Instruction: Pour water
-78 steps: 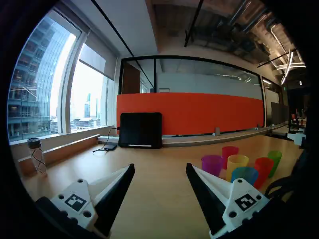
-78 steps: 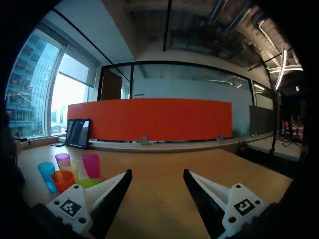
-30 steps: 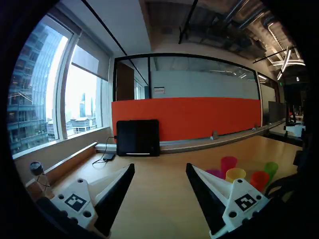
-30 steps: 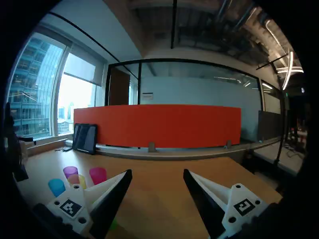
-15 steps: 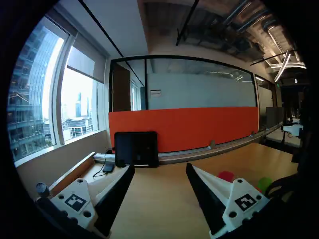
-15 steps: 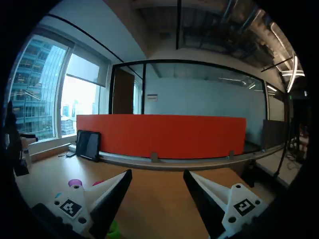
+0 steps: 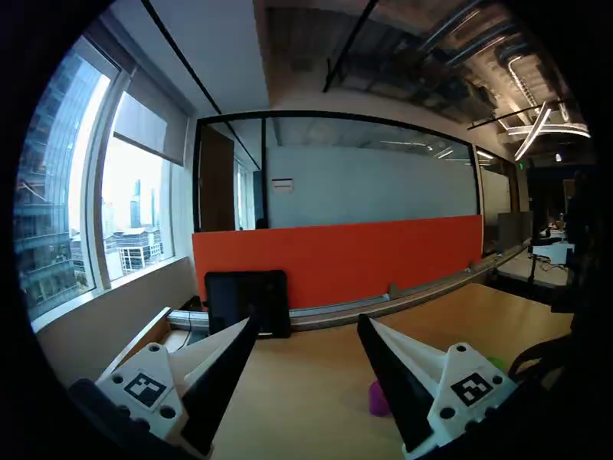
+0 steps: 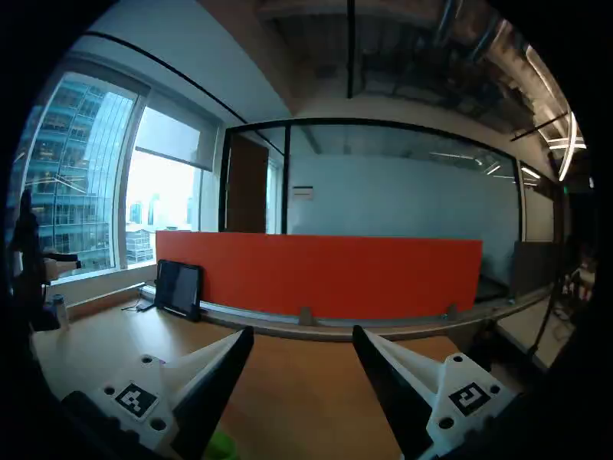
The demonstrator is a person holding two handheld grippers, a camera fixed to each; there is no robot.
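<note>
Pouring seems not yet begun. The left claw (image 7: 306,318) and the right claw (image 8: 302,330) both stand wide and hold nothing above the worktop (image 7: 306,383). The left gripper view gives a purple cup (image 7: 378,399) low between its fingers. The right gripper view gives what seems a small bottle (image 8: 60,313) near the worktop's window edge, and a bit of a green cup (image 8: 222,446) beneath the claw.

Open desk (image 7: 306,399) ahead (tablet (image 7: 245,299) at back)
</note>
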